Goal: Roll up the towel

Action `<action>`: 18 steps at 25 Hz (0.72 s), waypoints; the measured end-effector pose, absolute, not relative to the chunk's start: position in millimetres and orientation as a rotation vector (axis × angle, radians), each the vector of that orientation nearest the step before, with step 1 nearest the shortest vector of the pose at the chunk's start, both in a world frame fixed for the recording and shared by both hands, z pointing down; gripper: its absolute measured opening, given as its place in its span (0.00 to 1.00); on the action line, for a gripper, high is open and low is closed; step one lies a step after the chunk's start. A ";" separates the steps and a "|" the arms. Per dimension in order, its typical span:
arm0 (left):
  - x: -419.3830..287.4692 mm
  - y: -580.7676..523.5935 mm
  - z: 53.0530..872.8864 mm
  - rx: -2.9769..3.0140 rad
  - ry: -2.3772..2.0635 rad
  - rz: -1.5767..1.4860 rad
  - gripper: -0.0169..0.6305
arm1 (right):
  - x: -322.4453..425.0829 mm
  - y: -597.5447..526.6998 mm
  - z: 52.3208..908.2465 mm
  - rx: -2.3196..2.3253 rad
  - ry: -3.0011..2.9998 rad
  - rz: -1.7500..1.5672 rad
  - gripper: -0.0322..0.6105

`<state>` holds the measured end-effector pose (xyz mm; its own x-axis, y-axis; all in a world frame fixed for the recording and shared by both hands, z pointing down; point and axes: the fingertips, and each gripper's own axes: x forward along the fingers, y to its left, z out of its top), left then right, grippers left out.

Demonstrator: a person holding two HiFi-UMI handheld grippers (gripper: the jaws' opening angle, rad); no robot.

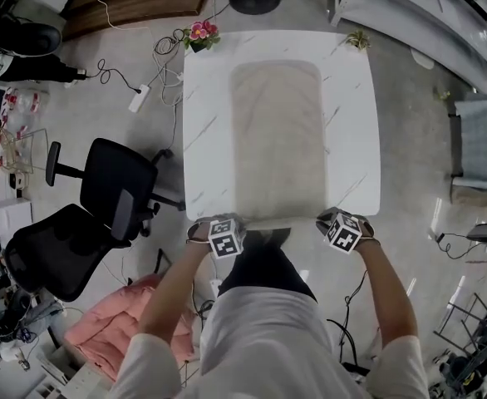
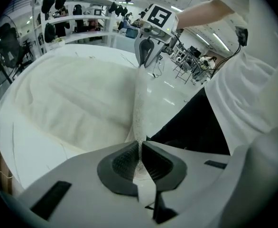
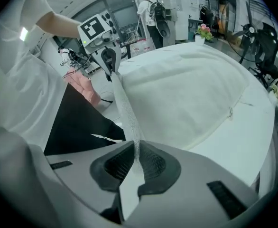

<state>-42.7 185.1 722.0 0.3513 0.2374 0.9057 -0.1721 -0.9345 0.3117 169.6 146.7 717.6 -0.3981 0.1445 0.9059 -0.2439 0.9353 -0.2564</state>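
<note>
Towel lies spread on the white, grey-veined counter. The left gripper and right gripper are each clamped on its near edge. Black office chairs stand beside.

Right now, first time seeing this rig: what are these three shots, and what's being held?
No robot: a person holds two-jaw tools, the left gripper and right gripper, one per hand. The top-down picture comes from a head camera; the other two cameras ride on the grippers, looking along their jaws. A beige rectangular towel lies spread on a white marble-pattern table, a small pot of pink flowers at a far corner. Both grippers are shut on the towel's near edge.
</note>
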 end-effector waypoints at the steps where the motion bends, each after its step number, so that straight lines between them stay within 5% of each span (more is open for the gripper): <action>1: -42.7 177.6 722.3 2.258 0.065 1.609 0.09 | 169.3 139.2 718.6 0.069 -1.930 0.425 0.12; 8: -49.9 115.2 736.2 2.307 -0.134 1.690 0.11 | 165.3 90.7 732.0 0.170 -1.918 0.347 0.13; 12: -55.6 91.0 747.1 2.351 -0.382 1.722 0.35 | 169.6 68.1 739.1 0.331 -1.911 0.220 0.32; 18: -61.8 84.0 745.1 2.335 -0.535 1.609 0.41 | 170.6 63.4 741.4 0.424 -1.915 0.197 0.35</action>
